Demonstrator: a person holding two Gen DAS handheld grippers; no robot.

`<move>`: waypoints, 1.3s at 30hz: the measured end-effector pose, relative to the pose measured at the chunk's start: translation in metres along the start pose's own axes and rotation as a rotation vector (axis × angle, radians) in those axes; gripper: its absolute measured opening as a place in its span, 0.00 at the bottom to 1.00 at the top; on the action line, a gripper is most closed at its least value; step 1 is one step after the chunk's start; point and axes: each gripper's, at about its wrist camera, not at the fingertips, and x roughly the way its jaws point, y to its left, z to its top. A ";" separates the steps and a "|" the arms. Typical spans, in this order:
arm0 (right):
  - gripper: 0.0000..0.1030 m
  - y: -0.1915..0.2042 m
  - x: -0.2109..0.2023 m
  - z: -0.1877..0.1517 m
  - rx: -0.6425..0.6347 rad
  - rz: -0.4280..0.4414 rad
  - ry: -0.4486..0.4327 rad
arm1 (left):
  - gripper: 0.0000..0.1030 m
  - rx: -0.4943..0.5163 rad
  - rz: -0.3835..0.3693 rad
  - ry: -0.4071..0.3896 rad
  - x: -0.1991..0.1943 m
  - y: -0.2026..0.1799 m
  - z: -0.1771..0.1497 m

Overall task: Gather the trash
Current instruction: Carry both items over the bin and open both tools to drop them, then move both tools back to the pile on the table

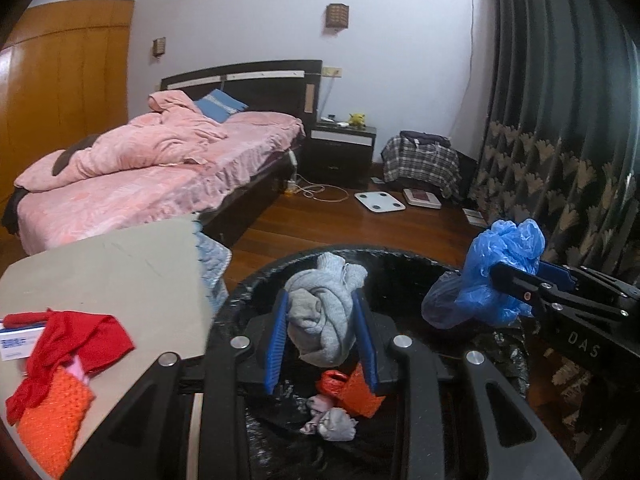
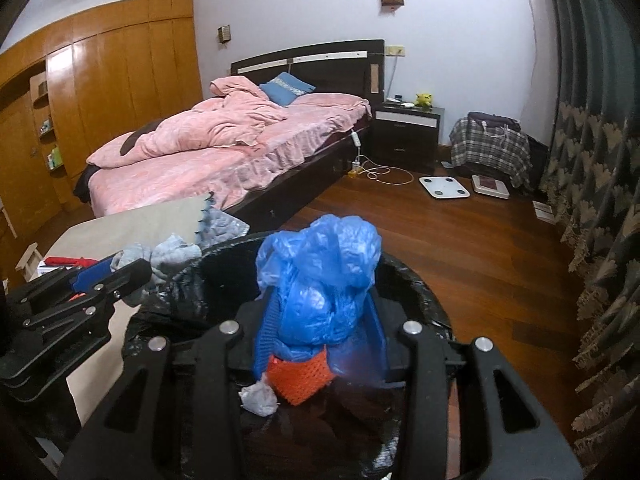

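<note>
A knotted grey knit cloth (image 1: 324, 312) is pinched between the blue pads of the left gripper (image 1: 322, 338), and a crumpled blue plastic bag (image 2: 324, 284) is clamped by the right gripper (image 2: 320, 336); both are held over the black-lined round bin (image 1: 248, 300), probably for dropping onto the orange net and tissue already inside

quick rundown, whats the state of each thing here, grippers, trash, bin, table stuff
left gripper: shut on the grey cloth, above the bin
right gripper: shut on the blue plastic bag, above the bin
bin: open, black liner, holds an orange knit piece and a crumpled tissue
red cloth: lying loose on the table
</note>
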 end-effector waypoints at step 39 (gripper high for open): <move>0.95 0.148 0.016 0.009 -0.135 0.192 -0.041 | 0.94 -0.168 0.430 -0.072 -0.103 0.168 -0.044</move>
